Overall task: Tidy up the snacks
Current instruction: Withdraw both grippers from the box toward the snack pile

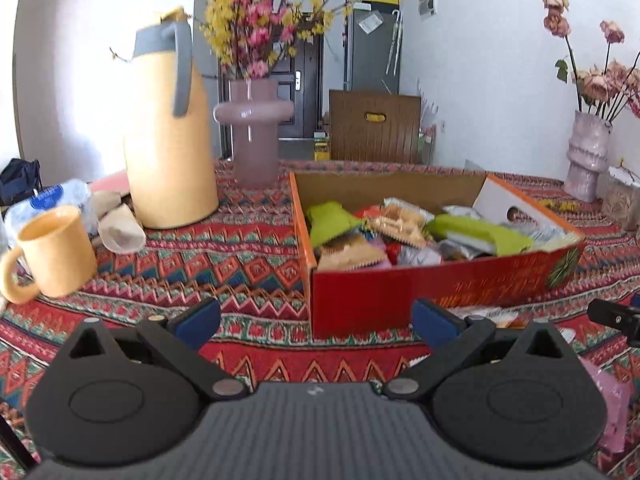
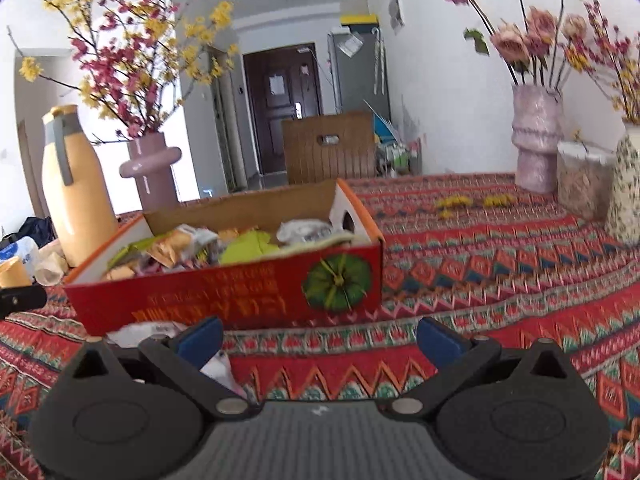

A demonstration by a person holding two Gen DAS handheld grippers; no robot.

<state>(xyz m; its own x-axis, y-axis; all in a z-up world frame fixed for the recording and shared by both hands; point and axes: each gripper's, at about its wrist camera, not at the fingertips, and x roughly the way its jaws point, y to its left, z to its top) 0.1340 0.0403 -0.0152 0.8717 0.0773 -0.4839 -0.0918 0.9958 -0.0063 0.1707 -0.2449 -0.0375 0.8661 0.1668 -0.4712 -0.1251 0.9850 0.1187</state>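
most of the sorting looked done. the red cardboard box [image 1: 432,292] stood on the patterned tablecloth [image 1: 224,256] toward the middle of the table, and it was already heaped with snack packets [image 1: 400,232]: green wrappers, a clear biscuit pack, tan and silvery bags, piled up to about the height of the near wall. from the right wrist view the same box [image 2: 224,300] sat well in from the table's right edge, with open cloth beside it.

what was left seemed small. a white crumpled packet [image 2: 148,330] lay on the cloth just in front of the box's near wall, partly hidden behind the right gripper's left finger, and a pink wrapper [image 1: 612,408] showed near the table's front edge at the far right of the left wrist view. i judged these were the last loose snacks still to go in; whether more lay out of sight i could not tell.

the left gripper [image 1: 316,320] had its blue pads spread wide with nothing between them, aimed at the box's near left corner. the right gripper [image 2: 320,338] was likewise spread apart and empty, low over the cloth just beside the white packet.

a yellow thermos [image 1: 168,148], a yellow mug [image 1: 52,252] and a pink vase [image 1: 254,136] stood toward the table's left and back edges, apart from the box.
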